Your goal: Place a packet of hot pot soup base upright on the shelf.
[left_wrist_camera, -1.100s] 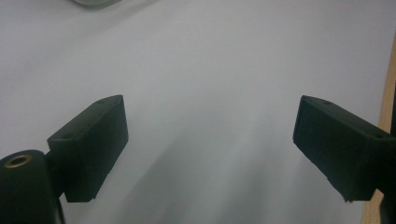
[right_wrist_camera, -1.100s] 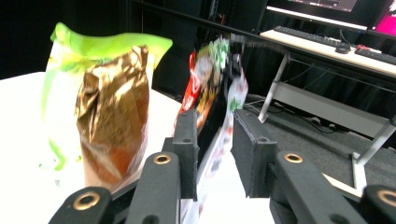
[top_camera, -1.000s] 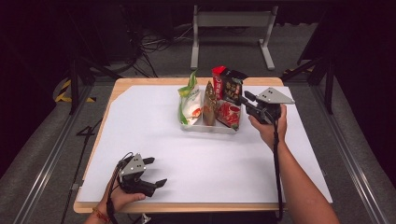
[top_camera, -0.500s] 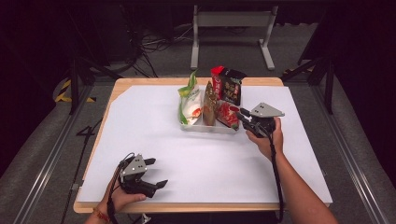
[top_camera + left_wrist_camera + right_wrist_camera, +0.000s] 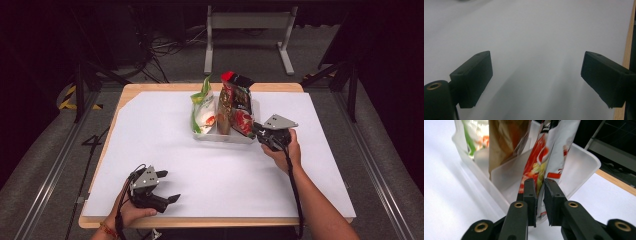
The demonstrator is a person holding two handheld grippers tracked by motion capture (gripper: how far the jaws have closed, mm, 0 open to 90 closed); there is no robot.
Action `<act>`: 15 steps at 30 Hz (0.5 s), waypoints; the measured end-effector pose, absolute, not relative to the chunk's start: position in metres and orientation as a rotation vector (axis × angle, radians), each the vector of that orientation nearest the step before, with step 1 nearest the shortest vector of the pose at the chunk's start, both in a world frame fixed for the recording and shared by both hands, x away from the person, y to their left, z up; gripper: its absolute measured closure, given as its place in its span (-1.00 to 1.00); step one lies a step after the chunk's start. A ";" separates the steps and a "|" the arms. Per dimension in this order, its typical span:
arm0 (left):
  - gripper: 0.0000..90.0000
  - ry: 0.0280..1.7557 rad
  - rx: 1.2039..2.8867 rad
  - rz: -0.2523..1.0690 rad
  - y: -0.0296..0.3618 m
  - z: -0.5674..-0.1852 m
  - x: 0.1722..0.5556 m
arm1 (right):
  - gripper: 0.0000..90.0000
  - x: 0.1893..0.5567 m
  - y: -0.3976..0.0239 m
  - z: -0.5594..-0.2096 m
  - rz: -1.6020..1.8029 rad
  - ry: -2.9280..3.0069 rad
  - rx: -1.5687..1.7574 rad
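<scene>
While the right gripper [image 5: 539,202] has just been closing, jaws pinching the red snack pouch [image 5: 541,165] in the tray [image 5: 584,167] at frame center, lift straight; left gripper [image 5: 536,82] wide open, empty.

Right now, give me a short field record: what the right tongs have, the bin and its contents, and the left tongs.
right tongs: jaws have just been closing, now pinched on the red and white pouch at its lower edge
pouch position: upright in the end compartment of the clear bin
other contents: brown pouch in the middle, green and white pouch at the far end
left tongs: open, nothing between the jaws, low over the white sheet
</scene>
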State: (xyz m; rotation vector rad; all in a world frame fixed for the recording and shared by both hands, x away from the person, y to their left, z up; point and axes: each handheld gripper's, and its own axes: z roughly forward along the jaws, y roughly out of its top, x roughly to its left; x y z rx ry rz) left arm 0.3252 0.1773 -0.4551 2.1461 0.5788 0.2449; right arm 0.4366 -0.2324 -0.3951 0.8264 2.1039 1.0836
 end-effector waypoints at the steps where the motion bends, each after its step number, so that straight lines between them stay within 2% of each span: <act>1: -0.75 0.576 2.150 0.244 0.177 -0.455 0.325 | 0.83 0.436 -0.231 -0.398 1.046 2.122 0.814; 6: -0.75 0.576 2.147 0.244 0.177 -0.455 0.325 | 0.88 0.438 -0.226 -0.411 0.978 2.171 0.795; 8: -0.75 0.581 2.139 0.238 0.178 -0.455 0.326 | 0.90 0.439 -0.234 -0.410 1.109 2.139 0.864; 15: -0.76 0.581 2.138 0.236 0.178 -0.455 0.325 | 0.82 0.433 -0.238 -0.403 1.107 2.121 0.841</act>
